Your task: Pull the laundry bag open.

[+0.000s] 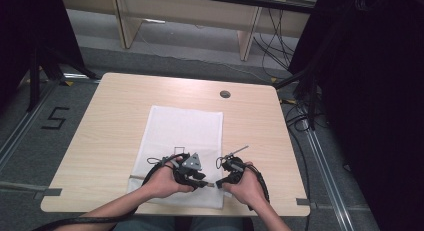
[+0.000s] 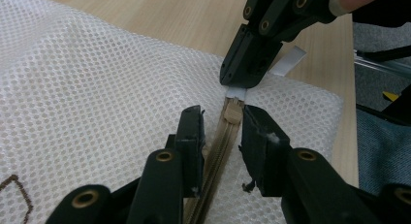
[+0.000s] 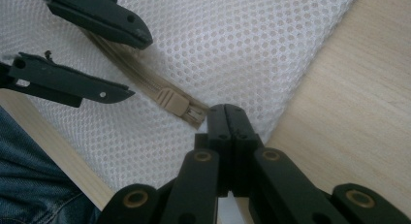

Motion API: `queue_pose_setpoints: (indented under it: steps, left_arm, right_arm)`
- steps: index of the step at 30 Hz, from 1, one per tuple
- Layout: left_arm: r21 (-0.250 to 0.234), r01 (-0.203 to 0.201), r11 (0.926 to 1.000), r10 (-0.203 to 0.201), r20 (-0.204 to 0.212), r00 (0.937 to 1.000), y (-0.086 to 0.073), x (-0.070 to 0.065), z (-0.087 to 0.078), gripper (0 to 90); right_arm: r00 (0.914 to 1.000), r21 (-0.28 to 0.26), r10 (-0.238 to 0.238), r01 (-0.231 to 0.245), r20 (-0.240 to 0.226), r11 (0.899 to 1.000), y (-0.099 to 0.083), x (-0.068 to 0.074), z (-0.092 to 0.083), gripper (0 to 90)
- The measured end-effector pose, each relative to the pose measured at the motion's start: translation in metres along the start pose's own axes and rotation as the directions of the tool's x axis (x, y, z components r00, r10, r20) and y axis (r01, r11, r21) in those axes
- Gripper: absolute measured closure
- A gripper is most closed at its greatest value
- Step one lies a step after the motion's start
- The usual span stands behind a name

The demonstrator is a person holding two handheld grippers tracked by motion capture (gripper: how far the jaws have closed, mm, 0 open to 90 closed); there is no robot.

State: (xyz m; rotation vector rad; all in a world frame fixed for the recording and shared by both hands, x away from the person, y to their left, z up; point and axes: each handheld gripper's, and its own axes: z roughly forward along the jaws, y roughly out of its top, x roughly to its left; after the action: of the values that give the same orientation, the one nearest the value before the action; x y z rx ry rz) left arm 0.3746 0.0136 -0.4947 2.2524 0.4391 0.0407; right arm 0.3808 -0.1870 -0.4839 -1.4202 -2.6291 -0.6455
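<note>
A white mesh bag (image 1: 182, 131) lies flat on the table, its beige zipper (image 2: 213, 156) running along the near edge. The left gripper (image 2: 222, 115) is open, one jaw on each side of the zipper just behind the beige slider (image 2: 234, 110), and the pads do not press on it. Facing it, the right gripper (image 3: 228, 112) is shut on the white tab (image 2: 237, 92) at the zipper's end, right beyond the slider (image 3: 172, 102). In the high view both grippers, left (image 1: 207, 183) and right (image 1: 222, 183), meet tip to tip at the bag's near right corner.
The wooden table (image 1: 115, 106) has a round cable hole (image 1: 225, 94) at the back. Its near edge lies just under the person's hands. Cables and dark stands crowd the floor at the right, and a wooden desk stands behind.
</note>
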Motion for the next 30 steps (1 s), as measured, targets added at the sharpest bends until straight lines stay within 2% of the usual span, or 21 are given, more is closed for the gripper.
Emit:
queue_pose_setpoints:
  steps: [2, 3, 5, 6, 7, 8, 10, 11, 12, 14, 17, 18, 19, 21, 24, 26, 28, 30]
  left_arm:
    - [-0.002, 0.02, 0.9998, -0.02, 0.005, 0.9998, 0.0, -0.002, 0.002, 69.8]
    - [0.001, 0.007, 1.0, -0.007, 0.01, 0.9999, 0.0, -0.001, 0.002, 70.0]
    - [0.003, 0.011, 0.9999, -0.011, 0.012, 0.9999, 0.001, -0.003, 0.005, 70.3]
    - [0.007, -0.001, 1.0, 0.001, 0.014, 0.9999, 0.001, -0.003, 0.006, 70.5]
    - [0.011, 0.007, 0.9999, -0.007, 0.01, 0.9999, 0.001, -0.004, 0.008, 70.6]
    - [0.02, -0.006, 0.9998, 0.006, 0.01, 0.9999, 0.002, -0.004, 0.009, 70.6]
    - [0.017, -0.012, 0.9998, 0.012, 0.013, 0.9998, 0.003, -0.004, 0.012, 70.9]
    - [0.017, -0.006, 0.9998, 0.006, 0.016, 0.9999, 0.003, -0.004, 0.013, 71.2]
    - [0.018, -0.007, 0.9998, 0.006, 0.018, 0.9998, 0.004, -0.004, 0.014, 71.4]
    - [0.023, -0.022, 0.9995, 0.021, 0.017, 0.9996, 0.004, -0.004, 0.017, 71.6]
    - [0.031, -0.023, 0.9993, 0.022, 0.013, 0.9997, 0.002, -0.003, 0.02, 71.6]
    - [0.03, -0.04, 0.9987, 0.04, 0.015, 0.9991, 0.003, -0.003, 0.021, 71.8]
    - [0.023, -0.029, 0.9993, 0.028, 0.018, 0.9994, 0.002, -0.004, 0.022, 71.8]
    - [0.025, -0.035, 0.9991, 0.035, 0.015, 0.9993, 0.002, -0.005, 0.023, 72.2]
    - [0.028, -0.079, 0.9965, 0.079, 0.004, 0.9969, 0.002, -0.007, 0.025, 72.9]
    - [0.026, -0.091, 0.9955, 0.091, 0.0, 0.9959, 0.002, -0.008, 0.025, 74.2]
    - [0.034, -0.127, 0.9913, 0.128, -0.011, 0.9918, 0.002, -0.009, 0.025, 77.0]
    - [0.041, -0.141, 0.9891, 0.142, -0.014, 0.9898, 0.003, -0.011, 0.024, 80.2]
  right_arm:
    - [1.0, -0.001, 0.003, -0.003, 0.0, 1.0, 0.0, 0.0, 0.0, 90.0]
    - [0.9998, 0.004, 0.019, -0.019, -0.001, 1.0, 0.0, 0.001, 0.0, 90.0]
    - [1.0, 0.001, 0.004, -0.004, 0.001, 1.0, 0.0, 0.0, 0.0, 90.0]
    - [1.0, -0.001, 0.003, -0.003, 0.005, 1.0, 0.0, 0.0, 0.0, 90.0]
    - [0.9998, 0.007, 0.017, -0.017, 0.008, 1.0, 0.0, 0.002, 0.0, 90.0]
    - [0.9998, -0.006, 0.02, -0.02, 0.007, 1.0, 0.0, 0.002, 0.001, 90.0]
    - [0.9999, 0.007, 0.013, -0.013, 0.01, 1.0, 0.0, 0.001, 0.0, 90.0]
    - [0.9994, -0.012, -0.034, 0.034, 0.005, 0.999, 0.0, -0.002, 0.001, 90.0]
    - [0.9999, -0.004, -0.01, 0.01, 0.013, 1.0, 0.0, 0.0, 0.001, 90.0]
    - [0.9998, -0.001, 0.008, -0.008, 0.018, 1.0, 0.0, 0.001, 0.001, 90.0]
    - [0.9998, -0.001, 0.009, -0.009, 0.019, 1.0, 0.0, 0.001, 0.001, 90.0]
    - [0.9998, 0.0, 0.008, -0.008, 0.018, 1.0, 0.0, 0.001, 0.001, 90.0]
    - [0.9998, -0.001, 0.009, -0.009, 0.019, 1.0, 0.0, 0.001, 0.001, 90.0]
    - [0.9998, -0.001, 0.008, -0.008, 0.019, 1.0, 0.0, 0.001, 0.001, 90.0]
    - [0.9997, -0.011, 0.01, -0.01, 0.021, 1.0, -0.001, 0.002, 0.002, 90.0]
    - [0.9998, 0.003, 0.008, -0.008, 0.021, 1.0, 0.0, 0.002, 0.0, 90.0]
    - [0.9998, -0.014, 0.004, -0.004, 0.021, 1.0, -0.001, 0.001, 0.002, 90.0]
    - [0.9998, -0.014, 0.002, -0.002, 0.019, 1.0, -0.001, 0.001, 0.002, 90.0]
